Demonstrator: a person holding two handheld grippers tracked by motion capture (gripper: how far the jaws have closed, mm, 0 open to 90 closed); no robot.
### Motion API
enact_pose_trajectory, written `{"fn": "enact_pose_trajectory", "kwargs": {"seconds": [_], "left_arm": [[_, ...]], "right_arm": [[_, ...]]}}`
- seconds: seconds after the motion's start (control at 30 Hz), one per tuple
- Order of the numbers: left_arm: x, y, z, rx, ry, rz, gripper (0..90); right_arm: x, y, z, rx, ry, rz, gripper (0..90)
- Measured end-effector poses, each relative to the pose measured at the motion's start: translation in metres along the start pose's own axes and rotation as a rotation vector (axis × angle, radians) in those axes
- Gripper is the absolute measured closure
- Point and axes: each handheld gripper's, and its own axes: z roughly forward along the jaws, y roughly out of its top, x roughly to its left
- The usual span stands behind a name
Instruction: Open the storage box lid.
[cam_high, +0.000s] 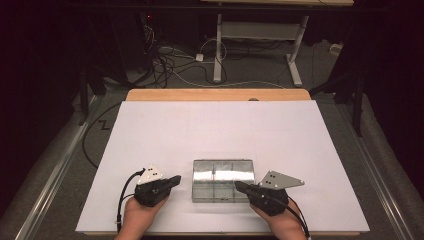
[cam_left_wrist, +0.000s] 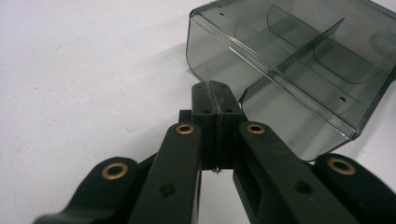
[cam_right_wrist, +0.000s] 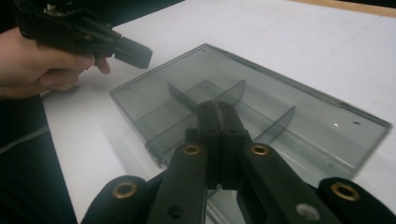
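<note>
A clear smoky plastic box (cam_high: 222, 180) with inner dividers lies near the front middle of the white table (cam_high: 215, 130). My left gripper (cam_high: 176, 180) rests just left of the box, jaws shut with nothing between them, its tips a short way from the box's left wall. In the left gripper view its shut jaws (cam_left_wrist: 214, 95) point at the box (cam_left_wrist: 299, 60). My right gripper (cam_high: 239, 187) sits at the box's front right corner, shut and empty. In the right gripper view its tips (cam_right_wrist: 217, 109) hover over the box (cam_right_wrist: 261, 112), and the left gripper (cam_right_wrist: 135, 51) shows beyond it.
The white sheet covers a wooden tabletop (cam_high: 215, 94) whose far edge shows. Behind it stand a desk frame (cam_high: 255, 45) and loose cables (cam_high: 170, 65) on the floor. Cables trail from both grippers toward the near edge.
</note>
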Motion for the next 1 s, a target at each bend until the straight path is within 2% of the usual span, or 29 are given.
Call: {"fn": "enact_pose_trajectory", "kwargs": {"seconds": [0.33,0.83,1.0], "left_arm": [[-0.001,-0.002,-0.003,-0.008,-0.001,-0.012,88.1],[-0.003,0.000,-0.002,-0.010,-0.006,0.018,88.2],[-0.001,0.000,-0.003,-0.013,-0.011,0.007,88.2]], "right_arm": [[0.015,0.002,0.005,0.008,0.043,-0.026,90.0],[0.033,0.001,0.013,0.027,0.111,-0.051,90.0],[0.039,-0.001,0.017,0.041,0.131,-0.065,90.0]]}}
